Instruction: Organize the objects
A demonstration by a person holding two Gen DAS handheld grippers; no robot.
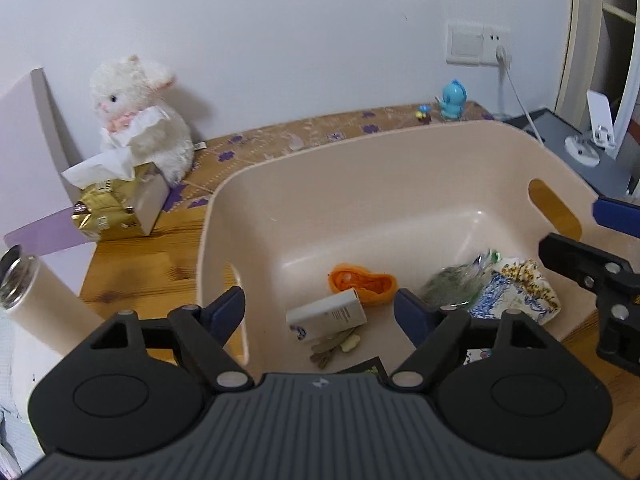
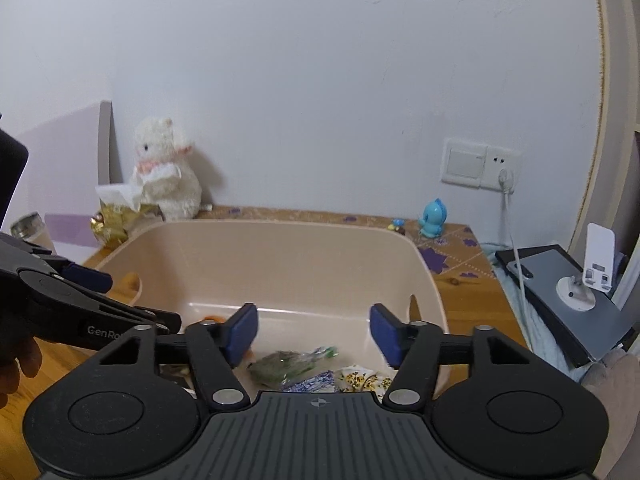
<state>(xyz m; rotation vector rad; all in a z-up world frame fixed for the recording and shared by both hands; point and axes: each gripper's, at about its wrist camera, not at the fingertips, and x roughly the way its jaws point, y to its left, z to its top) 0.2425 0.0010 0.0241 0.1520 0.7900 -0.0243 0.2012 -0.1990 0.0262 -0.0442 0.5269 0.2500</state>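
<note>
A beige plastic bin [image 1: 304,184] stands on the wooden table and appears again as the bin [image 2: 280,248] in the right wrist view. Inside lie an orange pouch [image 1: 364,282], a small white box [image 1: 328,316], a green plastic packet [image 1: 456,284] and patterned wrappers [image 1: 516,292]. My left gripper [image 1: 320,312] hovers open over the bin's near left part with nothing between its blue pads. My right gripper [image 2: 312,332] is open above the near rim, over the green packet [image 2: 284,366]. The right gripper's black fingers [image 1: 592,276] show at the left view's right edge.
A white plush rabbit [image 1: 140,112] sits behind a gold tissue box [image 1: 116,208] at the back left. A white flask [image 1: 36,300] stands at the left. A blue bird toy [image 1: 454,100] is at the back right by a wall socket [image 1: 476,44]. A phone stand [image 2: 588,276] rests on a dark tablet.
</note>
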